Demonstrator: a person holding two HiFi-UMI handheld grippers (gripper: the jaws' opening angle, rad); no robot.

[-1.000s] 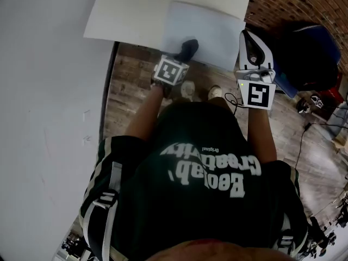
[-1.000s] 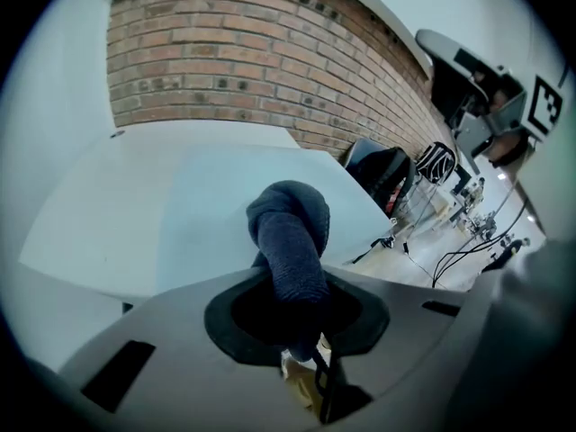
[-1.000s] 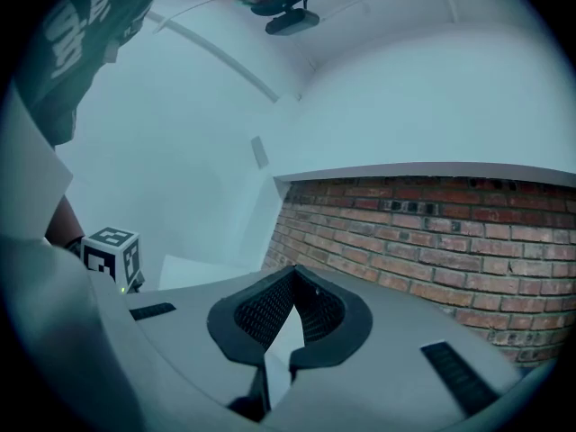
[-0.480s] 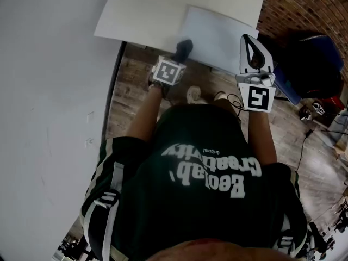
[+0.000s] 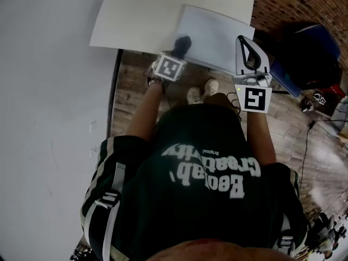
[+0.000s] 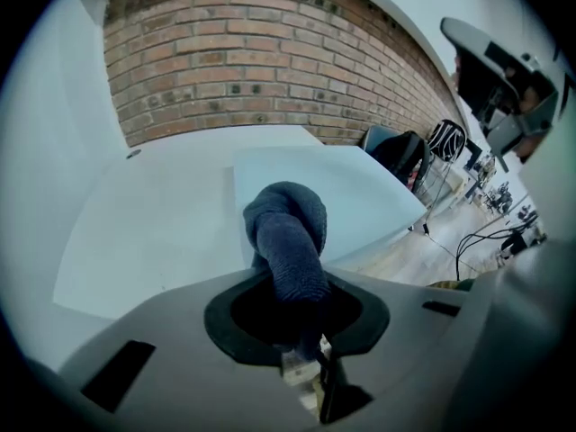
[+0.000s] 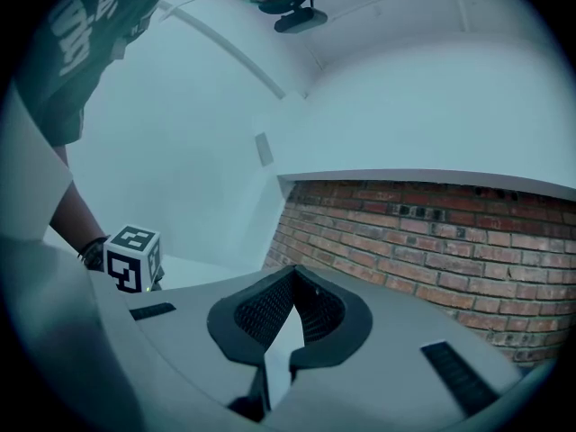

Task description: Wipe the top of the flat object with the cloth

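It looks like a studio-style workroom, with a red brick wall, a brown wood-plank floor, a plain white tabletop and a thin black cable on the floor.

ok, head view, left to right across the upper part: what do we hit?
white wall → cloth → flat sheet → right gripper → brick wall
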